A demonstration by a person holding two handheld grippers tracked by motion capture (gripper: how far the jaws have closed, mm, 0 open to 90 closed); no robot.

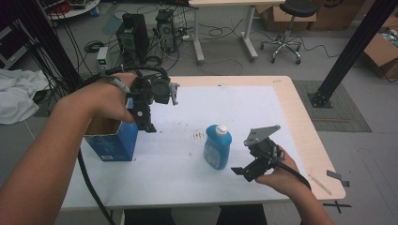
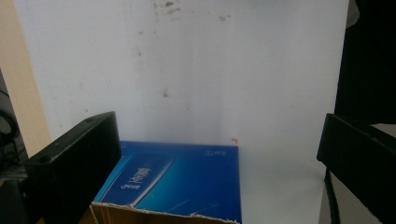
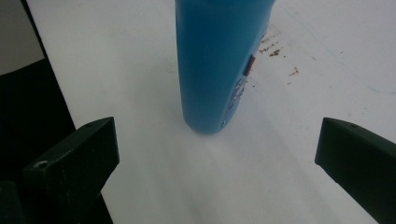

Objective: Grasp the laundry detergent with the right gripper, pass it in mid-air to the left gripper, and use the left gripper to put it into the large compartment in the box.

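On the white mat (image 1: pixel 187 154) | blue bottle (image 1: pixel 218 147) upright, cap up | right hand-held gripper (image 1: pixel 245 172) jaws apart, empty

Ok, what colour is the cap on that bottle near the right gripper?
White, on a blue bottle; its cap shows best in the high view.

Even, soft indoor light falls across the white table cover (image 1: pixel 187 173), which reads bright and nearly washed out in both gripper views. Shadows are faint, with a weak one under the blue bottle (image 3: pixel 219 60). The high view is sharp but bowed at its edges. The near jaws and the blue box (image 2: pixel 173 182) look soft.
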